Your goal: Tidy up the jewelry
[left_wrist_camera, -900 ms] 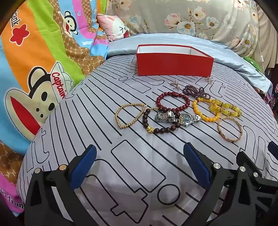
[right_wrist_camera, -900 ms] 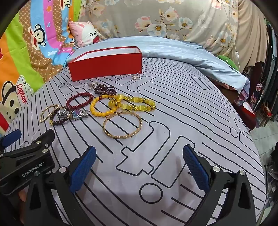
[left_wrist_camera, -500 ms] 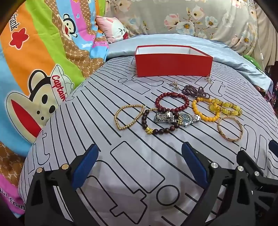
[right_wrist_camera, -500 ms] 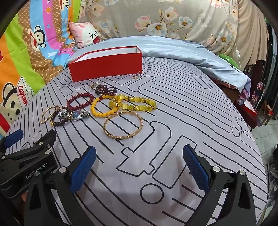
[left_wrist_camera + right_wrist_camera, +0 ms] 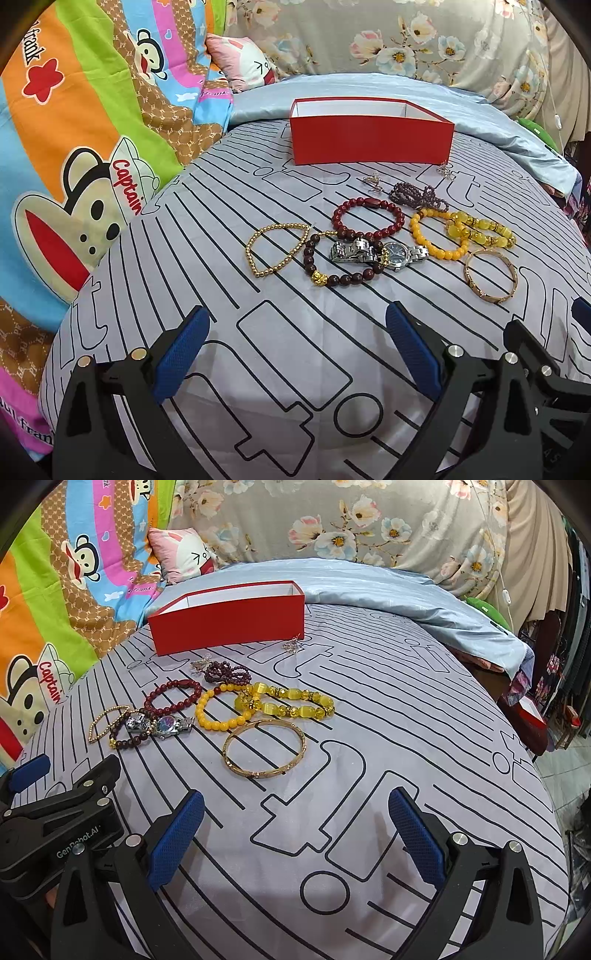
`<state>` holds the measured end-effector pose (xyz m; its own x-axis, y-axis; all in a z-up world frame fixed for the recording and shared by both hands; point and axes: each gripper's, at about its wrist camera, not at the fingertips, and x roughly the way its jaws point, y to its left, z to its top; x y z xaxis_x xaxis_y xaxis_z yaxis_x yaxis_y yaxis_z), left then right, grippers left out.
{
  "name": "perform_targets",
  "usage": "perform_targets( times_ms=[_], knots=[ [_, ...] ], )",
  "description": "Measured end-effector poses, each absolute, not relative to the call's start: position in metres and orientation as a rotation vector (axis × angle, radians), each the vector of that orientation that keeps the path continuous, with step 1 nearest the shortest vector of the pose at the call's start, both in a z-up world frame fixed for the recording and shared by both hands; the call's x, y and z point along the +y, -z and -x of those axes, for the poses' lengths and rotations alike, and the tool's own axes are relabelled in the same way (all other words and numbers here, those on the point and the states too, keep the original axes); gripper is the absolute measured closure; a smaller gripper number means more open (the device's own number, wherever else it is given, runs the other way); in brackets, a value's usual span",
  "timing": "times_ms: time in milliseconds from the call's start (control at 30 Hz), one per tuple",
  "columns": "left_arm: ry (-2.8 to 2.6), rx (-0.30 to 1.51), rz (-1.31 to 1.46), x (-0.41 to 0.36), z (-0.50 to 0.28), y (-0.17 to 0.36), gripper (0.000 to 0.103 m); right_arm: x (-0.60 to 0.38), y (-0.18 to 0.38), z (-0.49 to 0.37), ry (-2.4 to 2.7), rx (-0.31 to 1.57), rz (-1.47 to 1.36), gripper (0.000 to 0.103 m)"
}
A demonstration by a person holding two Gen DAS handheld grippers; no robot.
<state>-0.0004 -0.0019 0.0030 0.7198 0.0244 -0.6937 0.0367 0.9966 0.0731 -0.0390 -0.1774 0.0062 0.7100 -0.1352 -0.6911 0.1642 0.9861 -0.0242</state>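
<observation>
An open red box (image 5: 371,138) (image 5: 229,626) stands at the far side of the grey lined bedsheet. In front of it lie several pieces of jewelry: a gold bead bracelet (image 5: 277,248), a dark bead bracelet (image 5: 334,273), a silver watch (image 5: 380,253) (image 5: 168,725), a red bead bracelet (image 5: 367,220), an orange bead bracelet (image 5: 437,236), a yellow stone bracelet (image 5: 286,701), a gold bangle (image 5: 489,275) (image 5: 264,753), and a purple bead strand (image 5: 417,194). My left gripper (image 5: 297,347) is open and empty, short of the jewelry. My right gripper (image 5: 295,832) is open and empty, near the bangle.
Small silver earrings (image 5: 372,182) (image 5: 291,644) lie near the box. A cartoon-print blanket (image 5: 74,147) rises at the left. A light blue quilt (image 5: 388,590) and a pink pillow (image 5: 183,555) lie behind the box. The bed's edge drops off at the right (image 5: 546,775).
Both grippers have crept slightly forward toward the jewelry. Both stay open. Nothing on the bed has moved.
</observation>
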Motion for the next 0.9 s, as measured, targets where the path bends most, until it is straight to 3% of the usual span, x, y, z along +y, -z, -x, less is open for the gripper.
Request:
perform_targets(
  times_ms=[900],
  knots=[
    [0.004,0.762,-0.083,-0.0026,0.0017,-0.0034,0.012,-0.1767,-0.0066,0.0391,0.167,0.763,-0.039,0.007]
  ],
)
